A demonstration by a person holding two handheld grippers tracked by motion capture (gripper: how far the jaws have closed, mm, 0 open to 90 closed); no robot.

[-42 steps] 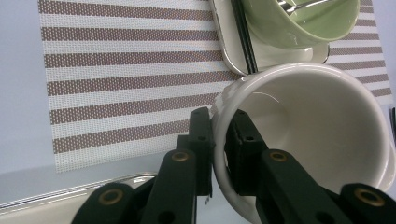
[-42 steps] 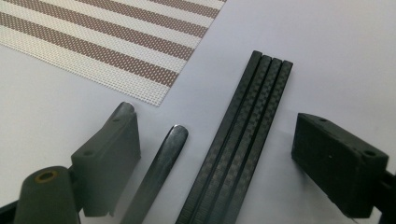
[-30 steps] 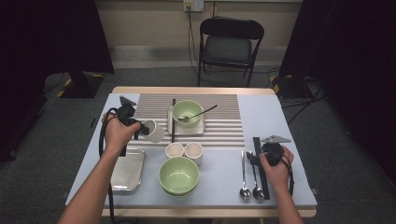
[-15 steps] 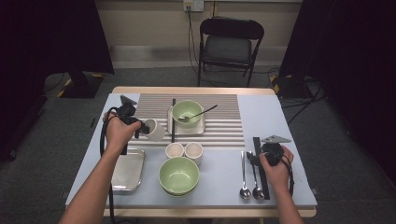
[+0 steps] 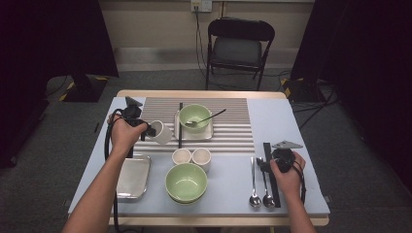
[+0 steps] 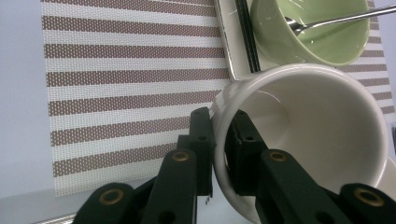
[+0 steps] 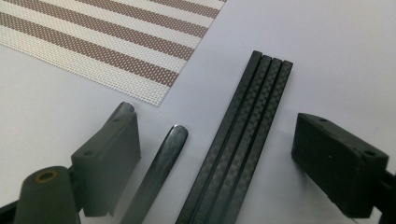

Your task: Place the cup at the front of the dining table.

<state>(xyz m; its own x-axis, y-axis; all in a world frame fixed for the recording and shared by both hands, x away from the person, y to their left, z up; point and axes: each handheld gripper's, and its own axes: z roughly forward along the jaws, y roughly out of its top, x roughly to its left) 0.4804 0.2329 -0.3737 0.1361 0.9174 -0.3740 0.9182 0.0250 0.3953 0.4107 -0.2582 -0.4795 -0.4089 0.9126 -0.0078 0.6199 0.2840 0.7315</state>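
While nothing is shifting between the earlier frames and now, the left tool (image 6: 218, 140) is pinching the white cup's (image 6: 303, 135) wall, holding it tilted over the striped mat (image 5: 233, 131); the right tool (image 7: 215, 154) is gaping around chopsticks (image 7: 243, 140), gripping nothing, so the lift is pausing.

Both forearms are bare, no sleeves showing. Each hand-held gripper is black; the left hand-held gripper (image 5: 145, 130) trails a thick black cable at 7 o'clock, and its arms carry brass-ringed pivot holes. The right hand-held gripper (image 5: 265, 162) wears a grey three-cornered plate on top at 12 o'clock, and its blocky pads (image 7: 108, 148) show small screw holes.
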